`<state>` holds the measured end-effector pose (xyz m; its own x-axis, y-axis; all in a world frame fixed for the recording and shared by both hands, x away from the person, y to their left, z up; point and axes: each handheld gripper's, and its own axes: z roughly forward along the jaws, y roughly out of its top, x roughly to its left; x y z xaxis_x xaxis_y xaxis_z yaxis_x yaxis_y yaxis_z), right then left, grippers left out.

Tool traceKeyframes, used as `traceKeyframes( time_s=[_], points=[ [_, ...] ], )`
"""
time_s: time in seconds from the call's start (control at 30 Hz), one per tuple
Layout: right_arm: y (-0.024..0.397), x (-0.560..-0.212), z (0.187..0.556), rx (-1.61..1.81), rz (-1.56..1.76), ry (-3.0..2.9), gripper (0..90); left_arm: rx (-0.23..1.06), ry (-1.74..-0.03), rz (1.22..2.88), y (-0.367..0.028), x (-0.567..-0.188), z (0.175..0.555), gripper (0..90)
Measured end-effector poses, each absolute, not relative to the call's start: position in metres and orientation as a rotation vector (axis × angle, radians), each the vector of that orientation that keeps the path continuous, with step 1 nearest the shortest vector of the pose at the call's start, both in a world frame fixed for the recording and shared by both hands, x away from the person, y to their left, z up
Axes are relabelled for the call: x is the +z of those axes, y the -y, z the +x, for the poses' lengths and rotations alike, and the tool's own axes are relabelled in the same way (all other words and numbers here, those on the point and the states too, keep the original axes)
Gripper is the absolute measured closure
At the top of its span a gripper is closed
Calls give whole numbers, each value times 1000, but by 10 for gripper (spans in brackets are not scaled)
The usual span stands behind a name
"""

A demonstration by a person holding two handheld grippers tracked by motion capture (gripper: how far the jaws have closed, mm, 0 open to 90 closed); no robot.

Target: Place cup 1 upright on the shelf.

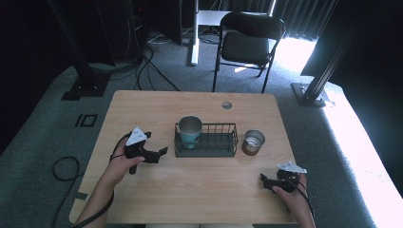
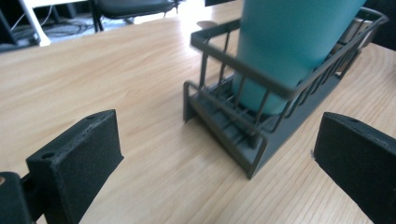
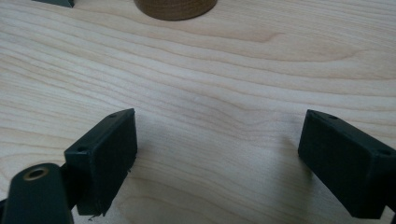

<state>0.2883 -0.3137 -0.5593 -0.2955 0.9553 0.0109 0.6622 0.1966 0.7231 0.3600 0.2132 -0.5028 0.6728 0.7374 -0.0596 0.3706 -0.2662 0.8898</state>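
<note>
A teal cup [image 1: 190, 131] with a metal rim stands upright in the left end of a dark wire rack [image 1: 216, 147] at the table's middle. In the left gripper view the teal cup [image 2: 289, 46] sits inside the rack [image 2: 261, 135], close ahead. My left gripper [image 1: 159, 154] is open just left of the rack, with nothing between its jaws. A brown cup [image 1: 253, 141] with a metal inside stands right of the rack. My right gripper [image 1: 264, 180] is open near the table's front right, over bare wood, and the brown cup's base [image 3: 175, 7] shows ahead of it.
The wooden table [image 1: 142, 109] has a round cable hole [image 1: 226, 105] at its far edge. A black folding chair [image 1: 247, 45] stands beyond the table. Cables [image 1: 147, 66] lie on the grey carpet at the left.
</note>
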Motion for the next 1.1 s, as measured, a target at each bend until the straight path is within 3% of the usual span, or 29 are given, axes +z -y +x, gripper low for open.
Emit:
traceKeyframes(
  time_s=[1.1],
  points=[
    [314, -559, 288, 877, 1512, -2028, 112, 535, -1211, 1976, -278, -544, 311, 15]
  ],
)
